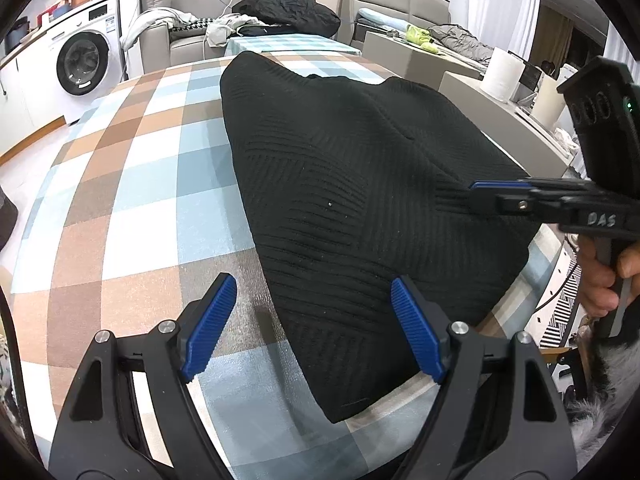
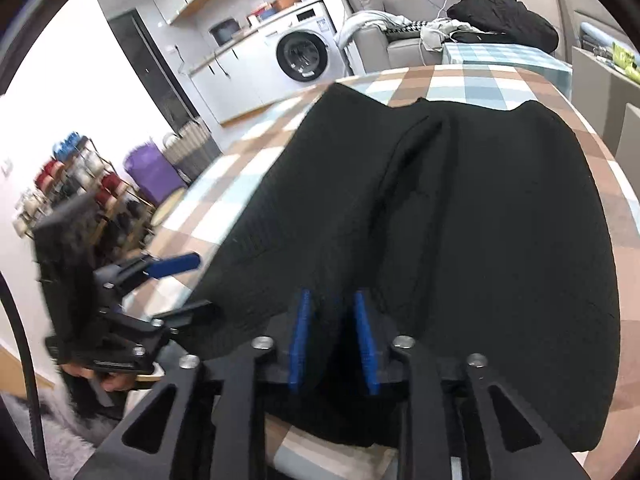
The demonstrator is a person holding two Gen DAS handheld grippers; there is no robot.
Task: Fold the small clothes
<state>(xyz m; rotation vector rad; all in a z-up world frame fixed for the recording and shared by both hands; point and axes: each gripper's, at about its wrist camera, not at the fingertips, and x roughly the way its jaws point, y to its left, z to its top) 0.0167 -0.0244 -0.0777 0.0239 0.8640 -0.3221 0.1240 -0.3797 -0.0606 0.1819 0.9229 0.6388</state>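
Note:
A black ribbed knit garment [image 1: 360, 184] [image 2: 480, 220] lies spread on a table under a checked cloth [image 1: 140, 200] [image 2: 460, 76]. My left gripper [image 1: 312, 284] [image 2: 192, 286] hovers open at the garment's near left edge. That edge runs between its blue pads [image 1: 210, 328], and they do not press on it. My right gripper [image 2: 331, 300] [image 1: 476, 196] has its narrow jaws shut on a raised fold at the garment's near right hem, and the cloth tents up toward it. A hand [image 1: 600, 280] holds its handle.
The table's near rim runs under both grippers. Beyond the far edge stand a sofa piled with dark clothes [image 1: 288, 8], a washing machine [image 1: 82, 62] and a paper roll [image 1: 502, 74]. A purple bin [image 2: 150, 168] and a shelf rack [image 2: 72, 184] stand on the left.

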